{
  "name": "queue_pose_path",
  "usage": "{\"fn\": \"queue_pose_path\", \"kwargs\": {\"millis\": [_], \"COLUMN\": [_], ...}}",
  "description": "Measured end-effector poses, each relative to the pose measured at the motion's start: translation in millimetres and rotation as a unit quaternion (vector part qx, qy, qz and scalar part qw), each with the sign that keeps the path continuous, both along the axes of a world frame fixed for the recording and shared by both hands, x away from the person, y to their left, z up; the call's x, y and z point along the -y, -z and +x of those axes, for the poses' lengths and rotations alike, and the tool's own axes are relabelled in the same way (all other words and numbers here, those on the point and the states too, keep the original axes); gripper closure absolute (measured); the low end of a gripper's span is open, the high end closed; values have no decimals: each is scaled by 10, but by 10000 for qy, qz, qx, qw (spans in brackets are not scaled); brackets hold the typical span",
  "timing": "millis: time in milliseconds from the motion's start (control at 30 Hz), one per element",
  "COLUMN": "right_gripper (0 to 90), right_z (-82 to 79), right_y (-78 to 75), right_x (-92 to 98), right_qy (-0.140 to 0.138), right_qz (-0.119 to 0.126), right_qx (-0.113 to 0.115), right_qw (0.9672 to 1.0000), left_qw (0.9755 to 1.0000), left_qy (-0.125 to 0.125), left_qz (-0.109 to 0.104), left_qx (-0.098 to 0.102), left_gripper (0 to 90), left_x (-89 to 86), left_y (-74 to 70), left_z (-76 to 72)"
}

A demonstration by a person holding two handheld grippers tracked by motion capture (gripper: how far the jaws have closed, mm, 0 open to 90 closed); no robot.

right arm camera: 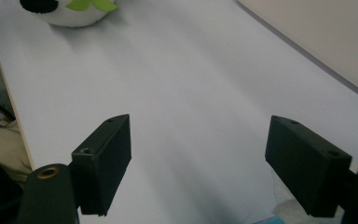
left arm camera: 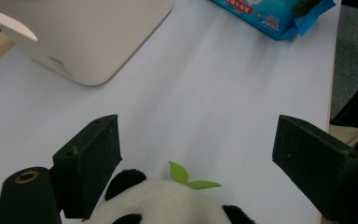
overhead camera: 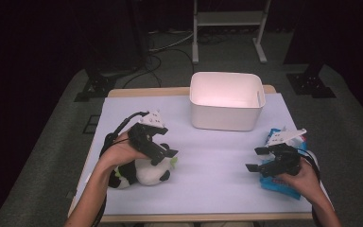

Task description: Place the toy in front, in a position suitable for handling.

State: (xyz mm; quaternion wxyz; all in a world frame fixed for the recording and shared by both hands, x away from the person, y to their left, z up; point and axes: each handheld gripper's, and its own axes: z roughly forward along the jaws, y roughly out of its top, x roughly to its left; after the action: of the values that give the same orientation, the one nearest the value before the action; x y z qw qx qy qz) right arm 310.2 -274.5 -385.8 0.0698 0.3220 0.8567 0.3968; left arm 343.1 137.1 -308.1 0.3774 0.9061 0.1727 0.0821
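both grippers gape empty: my left gripper point(overhead camera: 166, 152) straddles the panda point(overhead camera: 139, 174) to grab it, right gripper point(overhead camera: 254, 159) waits over the wipes pack point(overhead camera: 283, 183).

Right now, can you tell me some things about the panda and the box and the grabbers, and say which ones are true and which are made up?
1. The panda toy lies on the table. True.
2. The left gripper squeezes the panda. False: its jaws are open, with the panda's head just below them.
3. The white bin has the panda inside. False: it is empty.
4. A blue packet lies under the right gripper. True.
5. The right gripper holds the packet. False: its jaws are open with nothing between them.
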Motion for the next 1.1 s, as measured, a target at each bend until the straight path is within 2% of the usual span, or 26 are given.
{"fn": "queue_pose_path", "kwargs": {"millis": [67, 333, 733, 833, 1100], "right_gripper": [213, 212, 212, 212, 213], "right_z": [-1, -2, 0, 1, -2], "right_y": [-4, -16, -11, -4, -6], "right_x": [1, 6, -13, -21, -28], "right_qy": [-9, -18, -44, -50, -68], "right_qz": [-5, 11, -14, -12, -24], "right_qx": [1, 32, 14, 5, 5], "right_qw": [10000, 10000, 10000, 10000, 10000], "left_qw": [10000, 9999, 9980, 9975, 9954], "left_qy": [11, -57, -561, -622, -811], "left_qz": [63, 97, 262, 299, 453], "left_qx": [3, -4, -121, -150, -238], "left_gripper": [143, 143, 150, 192, 200], "left_x": [-28, -157, -556, -647, -817], "left_y": [-10, -83, -84, -72, -28], "left_z": [6, 37, 81, 85, 74]}}
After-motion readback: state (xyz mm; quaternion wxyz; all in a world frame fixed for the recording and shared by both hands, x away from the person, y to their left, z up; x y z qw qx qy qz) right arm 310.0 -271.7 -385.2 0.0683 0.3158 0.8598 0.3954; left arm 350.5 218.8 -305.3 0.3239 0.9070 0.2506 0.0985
